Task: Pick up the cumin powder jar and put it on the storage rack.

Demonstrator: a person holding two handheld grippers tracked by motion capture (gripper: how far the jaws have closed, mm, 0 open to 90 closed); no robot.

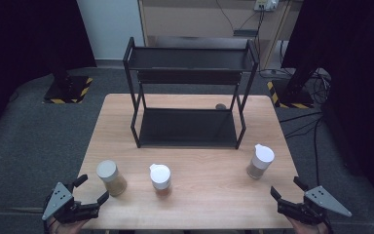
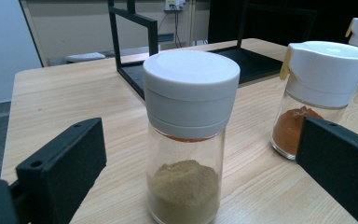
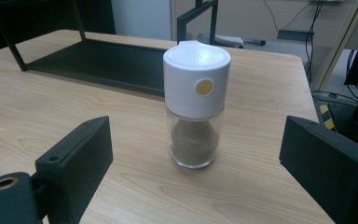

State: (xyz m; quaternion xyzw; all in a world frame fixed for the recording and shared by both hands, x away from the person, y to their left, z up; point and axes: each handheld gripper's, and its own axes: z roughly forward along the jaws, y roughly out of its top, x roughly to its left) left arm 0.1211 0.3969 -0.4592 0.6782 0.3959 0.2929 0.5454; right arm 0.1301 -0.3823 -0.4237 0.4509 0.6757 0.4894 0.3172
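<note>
Two clear glass spice jars with white plastic caps, the left jar point(image 1: 111, 177) of tan powder and the right jar point(image 1: 260, 162) of grey-brown powder, stood on the pale wooden table point(image 1: 209, 204). Each looked light, rigid, smooth, breakable, best gripped on the glass below the cap. Left gripper point(image 1: 88, 189) and right gripper point(image 1: 285, 190) waited wide open, empty, before the black metal shelf rack point(image 1: 190, 127).

No legible text, labels, brands or numbers on any surface. The spice jar point(image 2: 185, 140) between the left fingers and the jar point(image 3: 196, 105) between the right fingers are unlabelled.
</note>
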